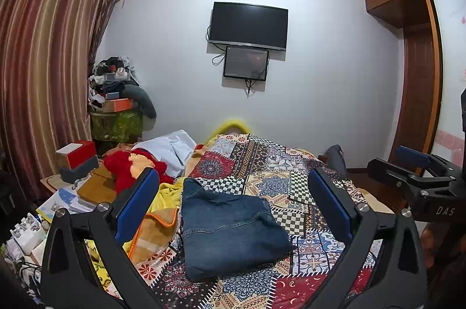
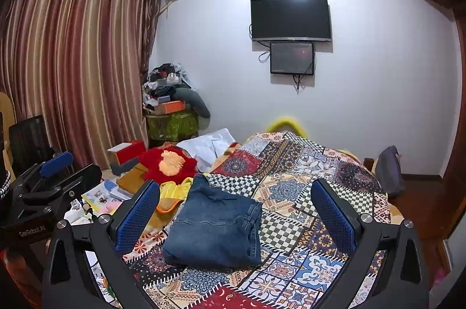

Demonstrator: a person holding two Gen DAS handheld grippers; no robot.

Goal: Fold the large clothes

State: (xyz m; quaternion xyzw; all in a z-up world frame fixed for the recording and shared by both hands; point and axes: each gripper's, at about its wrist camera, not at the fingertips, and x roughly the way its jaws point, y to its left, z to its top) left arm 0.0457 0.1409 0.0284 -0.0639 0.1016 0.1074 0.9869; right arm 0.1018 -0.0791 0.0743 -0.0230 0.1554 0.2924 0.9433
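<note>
Folded blue jeans (image 1: 227,230) lie in a compact bundle on the patchwork bedspread (image 1: 291,181). My left gripper (image 1: 233,198) hovers above and in front of them, jaws wide open, nothing touching the blue pads (image 1: 137,204). In the right wrist view the same jeans (image 2: 215,227) rest on the bedspread (image 2: 305,192), and my right gripper (image 2: 236,204) stands open over them, apart from the cloth. The right gripper also shows at the right edge of the left view (image 1: 419,169); the left one appears at the left edge of the right view (image 2: 52,178).
A red and orange plush blanket (image 1: 131,166), a white cloth (image 1: 174,149) and a yellow blanket (image 1: 169,192) lie left of the jeans. Boxes and papers (image 1: 72,192) crowd the left side. A cluttered stand (image 1: 116,105), curtains (image 1: 43,61), a wall TV (image 1: 247,25) and wardrobe (image 1: 413,47) surround the bed.
</note>
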